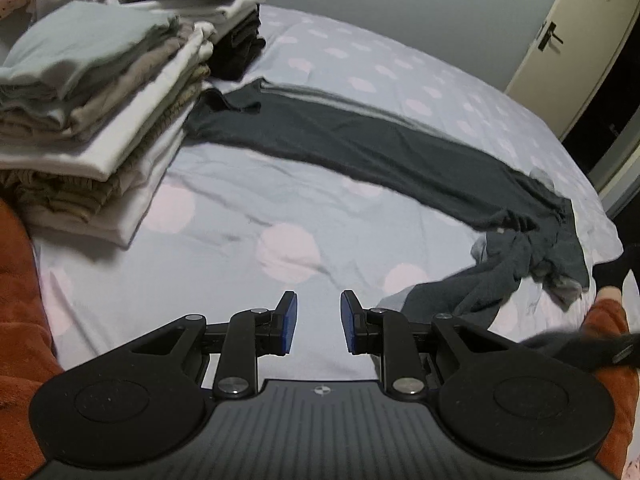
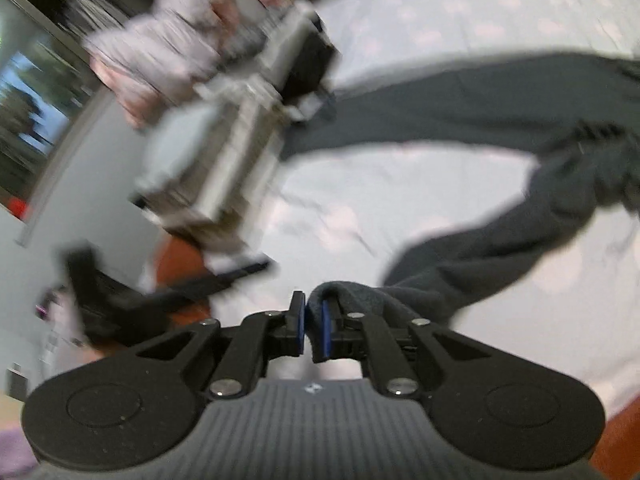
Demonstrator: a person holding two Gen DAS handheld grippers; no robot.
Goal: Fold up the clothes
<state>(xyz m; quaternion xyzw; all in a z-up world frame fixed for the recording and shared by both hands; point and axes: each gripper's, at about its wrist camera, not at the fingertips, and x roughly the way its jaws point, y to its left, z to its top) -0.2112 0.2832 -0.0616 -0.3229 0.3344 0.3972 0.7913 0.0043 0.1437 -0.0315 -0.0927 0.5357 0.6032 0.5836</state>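
Note:
A long dark grey garment (image 1: 360, 140) lies stretched across the dotted bedsheet (image 1: 240, 208), bunched at its right end near the bed edge. In the left wrist view my left gripper (image 1: 318, 320) hovers above the sheet, open, with nothing between its blue pads. In the blurred right wrist view my right gripper (image 2: 314, 320) is shut on a folded end of the same grey garment (image 2: 480, 92). The cloth wraps over its right finger and trails away to the right.
A tall stack of folded pale clothes (image 1: 100, 120) stands at the left of the bed, with a second stack (image 1: 236, 12) of white and black pieces behind it. A door (image 1: 560, 40) is at the far right. Orange sleeves (image 1: 20, 300) frame the view.

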